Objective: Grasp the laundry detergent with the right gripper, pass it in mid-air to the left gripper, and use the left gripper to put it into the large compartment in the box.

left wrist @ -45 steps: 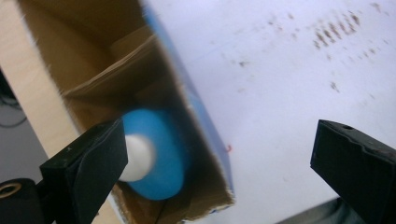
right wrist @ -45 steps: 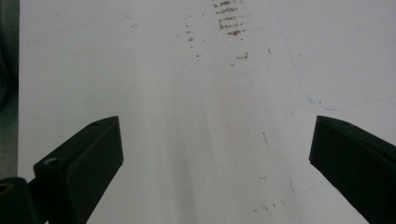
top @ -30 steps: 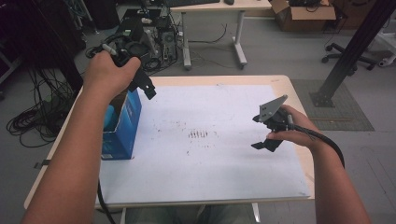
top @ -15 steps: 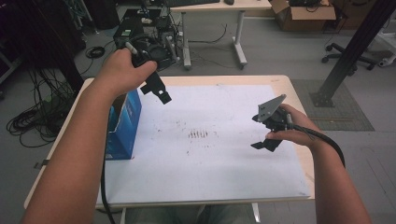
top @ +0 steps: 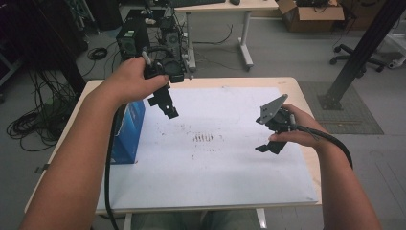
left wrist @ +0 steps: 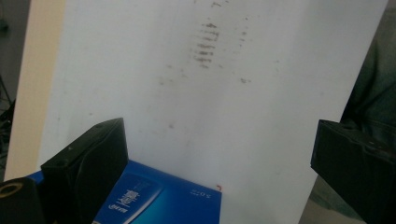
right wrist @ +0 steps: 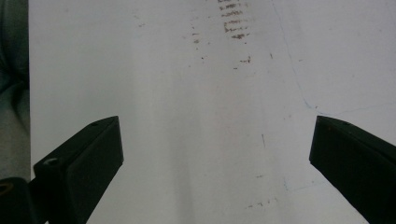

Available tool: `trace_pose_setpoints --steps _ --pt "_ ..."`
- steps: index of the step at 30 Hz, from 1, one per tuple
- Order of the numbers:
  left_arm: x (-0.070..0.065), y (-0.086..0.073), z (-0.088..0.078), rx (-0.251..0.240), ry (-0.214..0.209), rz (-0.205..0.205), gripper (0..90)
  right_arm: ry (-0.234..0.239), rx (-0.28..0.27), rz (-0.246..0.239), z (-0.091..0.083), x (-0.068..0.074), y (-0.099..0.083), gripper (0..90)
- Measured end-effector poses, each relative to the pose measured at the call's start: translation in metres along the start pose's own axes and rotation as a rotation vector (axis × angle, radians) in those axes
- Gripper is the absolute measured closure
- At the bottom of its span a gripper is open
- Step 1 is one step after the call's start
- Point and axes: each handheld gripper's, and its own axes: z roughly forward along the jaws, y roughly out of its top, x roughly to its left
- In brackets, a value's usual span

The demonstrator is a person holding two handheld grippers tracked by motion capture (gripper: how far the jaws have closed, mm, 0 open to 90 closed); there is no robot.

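Here the white sheet (top: 230, 158) covers most of the table (top: 306, 124), leaving bare wood along its rims, and the middle lies open around a patch of dark smudges (top: 203, 139). A blue box (top: 127, 132) stands at the sheet's left edge. The left gripper (top: 165, 103), jaws spread and empty, has moved from over the box toward the far edge. The right gripper (top: 270, 146), also spread wide, hovers unchanged above the right side.

Blue box (left wrist: 159, 200) cut off below
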Motion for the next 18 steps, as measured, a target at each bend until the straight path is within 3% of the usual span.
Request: trace_pose_setpoints --steps 1,6,12,14,18 --pt "-0.001 0.001 0.002 0.017 -0.008 0.022 4.3 0.001 0.007 -0.001 -0.001 0.0 0.001 2.8" --pt "-0.008 0.002 0.015 0.049 -0.055 0.057 4.3 0.005 0.029 -0.014 -0.005 -0.002 0.009 2.7" --pt "-0.01 0.001 0.03 0.076 -0.065 0.075 4.5 0.02 0.046 -0.022 -0.01 -0.003 0.018 2.8" --pt "-0.008 0.0 0.034 0.085 -0.044 0.083 4.6 0.025 0.059 -0.021 -0.011 -0.005 0.02 2.8" --pt "-0.007 -0.003 0.036 0.076 -0.059 0.079 4.6 0.035 0.076 -0.015 -0.012 -0.007 0.023 2.8"
